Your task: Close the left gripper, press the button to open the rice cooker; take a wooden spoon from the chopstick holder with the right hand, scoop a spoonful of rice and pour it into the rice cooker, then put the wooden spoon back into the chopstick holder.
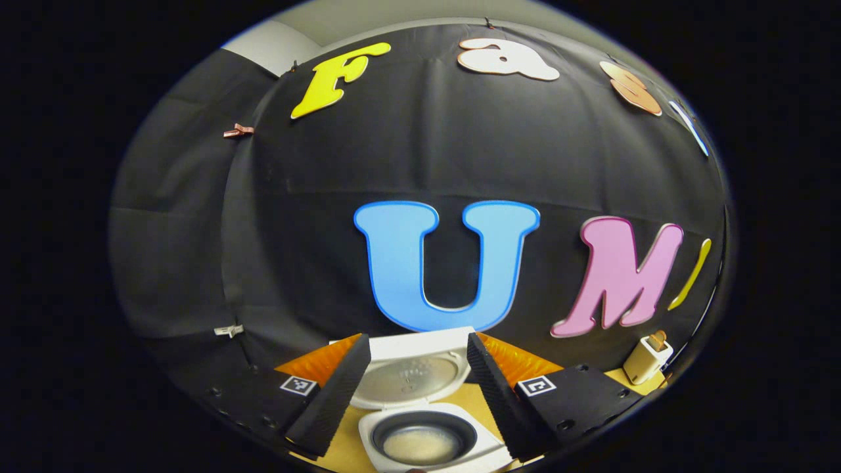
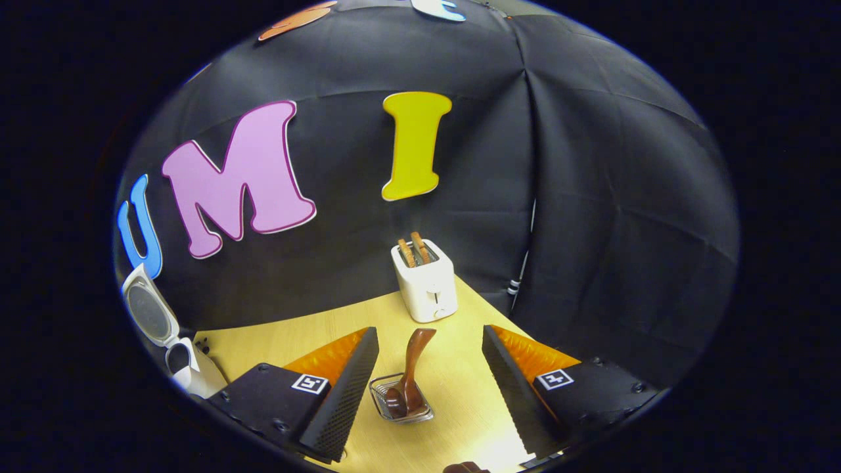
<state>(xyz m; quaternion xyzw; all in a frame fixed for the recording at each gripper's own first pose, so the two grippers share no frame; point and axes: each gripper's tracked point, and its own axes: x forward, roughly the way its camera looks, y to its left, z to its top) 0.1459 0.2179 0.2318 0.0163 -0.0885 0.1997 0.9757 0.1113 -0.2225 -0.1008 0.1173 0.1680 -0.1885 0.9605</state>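
Note:
The white rice cooker [image 1: 433,453] stands open below my left gripper [image 1: 416,338], its lid [image 1: 410,378] tipped up and back. Pale rice lies in its dark inner pot [image 1: 420,443]. The left gripper is open and holds nothing. In the right gripper view, a brown wooden spoon [image 2: 415,364] stands in a small wire chopstick holder [image 2: 401,404] on the table. My right gripper [image 2: 430,330] is open and hovers above it, with the spoon's handle rising in the gap and touching neither finger. The open rice cooker [image 2: 161,328] sits at the far left of that view.
A white toaster [image 2: 426,281] with two slices of toast stands behind the holder at the back of the light wooden table [image 2: 309,335]; it also appears at the right as the toaster [image 1: 647,358]. A small dark brown object [image 2: 463,468] peeks in at the bottom edge.

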